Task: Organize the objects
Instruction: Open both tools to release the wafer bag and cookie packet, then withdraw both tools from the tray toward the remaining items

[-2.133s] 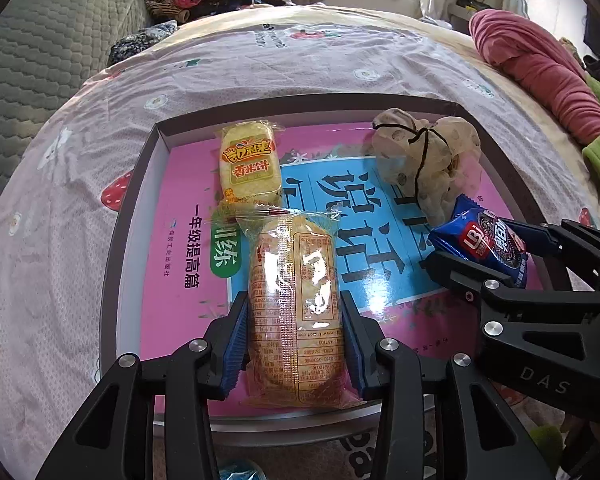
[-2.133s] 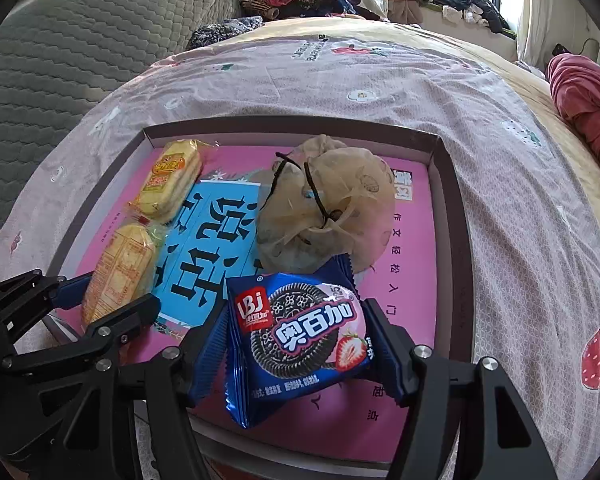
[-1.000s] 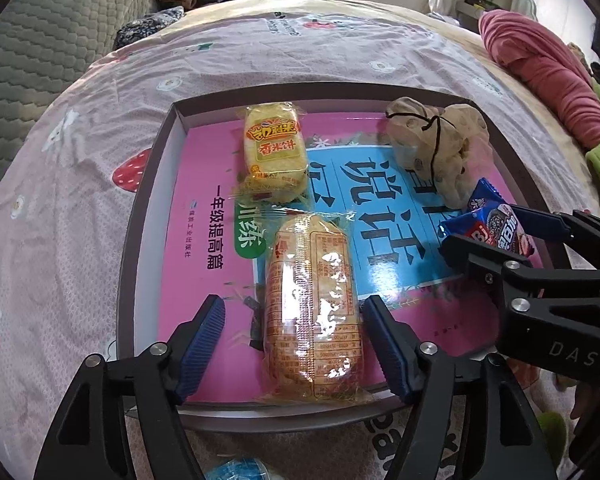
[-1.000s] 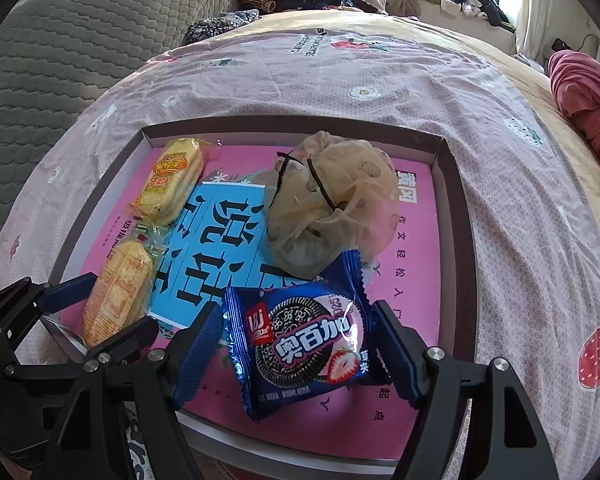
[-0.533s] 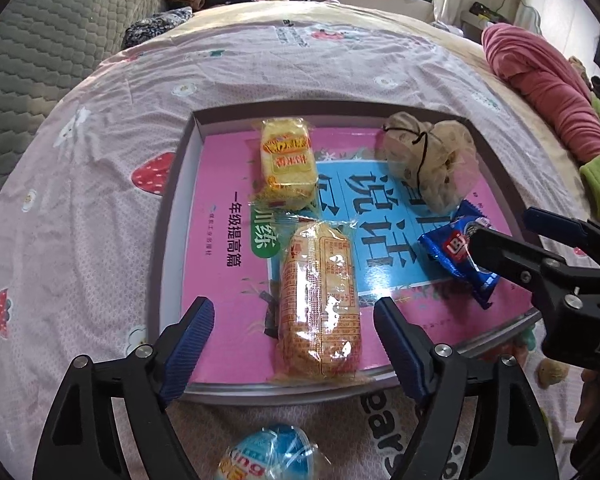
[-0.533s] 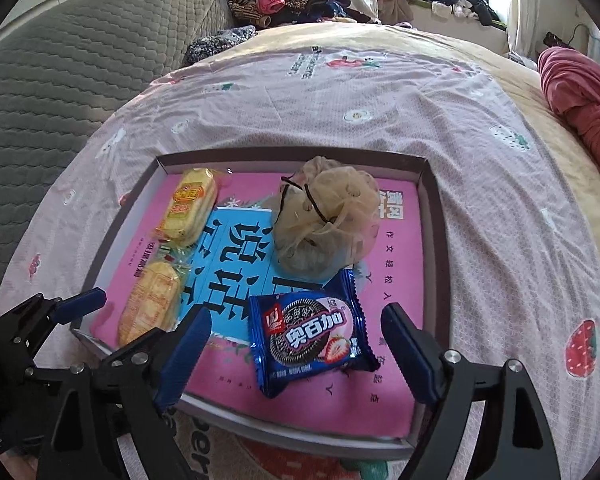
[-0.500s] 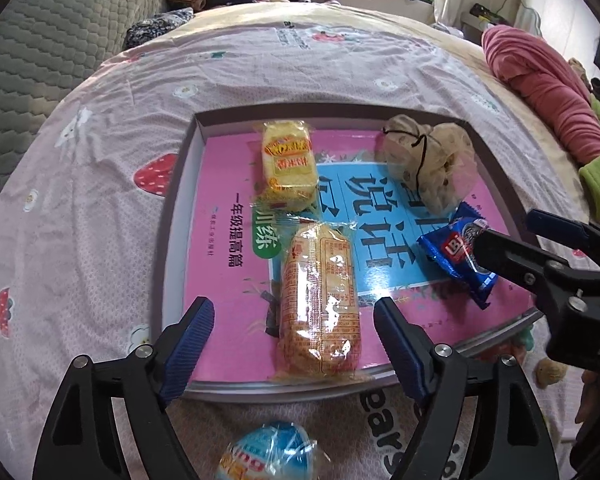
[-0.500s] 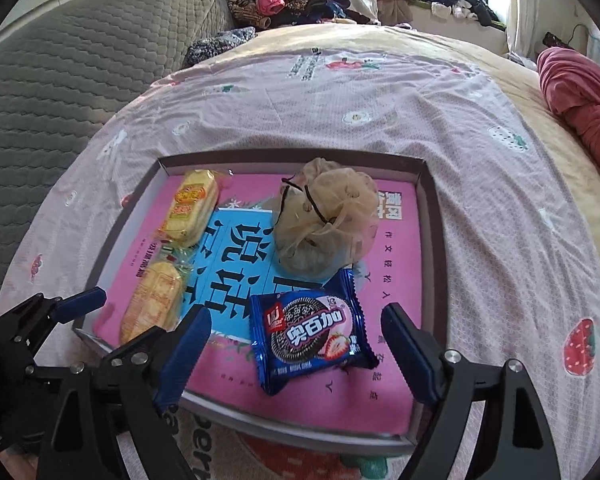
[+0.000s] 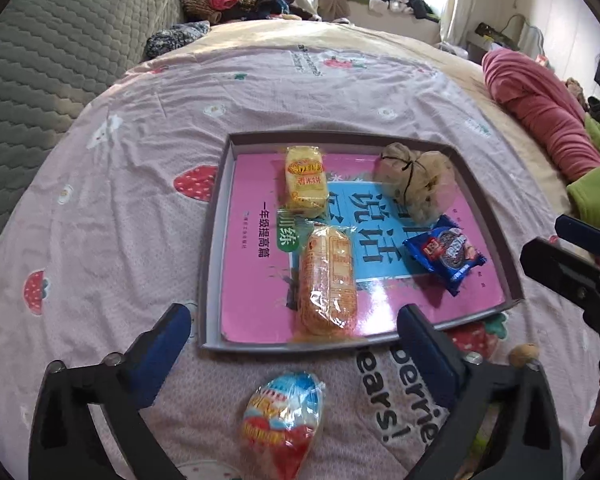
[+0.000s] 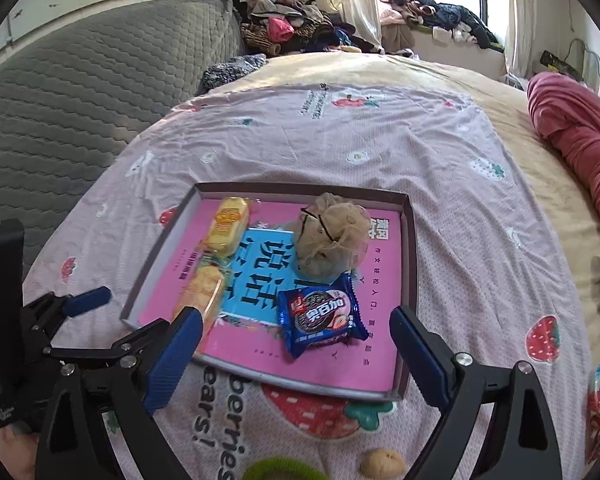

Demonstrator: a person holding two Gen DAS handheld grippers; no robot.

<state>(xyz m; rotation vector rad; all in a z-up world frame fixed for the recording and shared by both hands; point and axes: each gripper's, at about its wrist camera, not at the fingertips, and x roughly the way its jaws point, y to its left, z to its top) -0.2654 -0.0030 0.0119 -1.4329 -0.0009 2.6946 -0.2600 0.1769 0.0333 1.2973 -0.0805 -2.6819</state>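
Observation:
A shallow grey box (image 9: 214,216) with a pink book cover inside lies on the bed. In it lie an orange biscuit pack (image 9: 328,280), a yellow cake pack (image 9: 305,182), a tied mesh bag (image 9: 416,182) and a blue Oreo pack (image 9: 444,254). The box (image 10: 410,248) also shows in the right wrist view with the Oreo pack (image 10: 322,316) nearest. My left gripper (image 9: 294,354) is open and empty, pulled back before the box. My right gripper (image 10: 296,354) is open and empty at the box's near edge. A blue-red egg-shaped snack (image 9: 284,416) lies on the sheet between the left fingers.
A walnut (image 10: 382,464) and a green object (image 10: 280,470) lie on the sheet near the right gripper. A red blanket roll (image 9: 540,112) lies at the right. A grey headboard (image 10: 80,92) stands at the left, with piled clothes (image 10: 292,24) behind.
Both grippers have let go of their packs, opened wide and drawn back from the box. The biscuit pack and Oreo pack now lie in the box. The egg-shaped snack has come into view.

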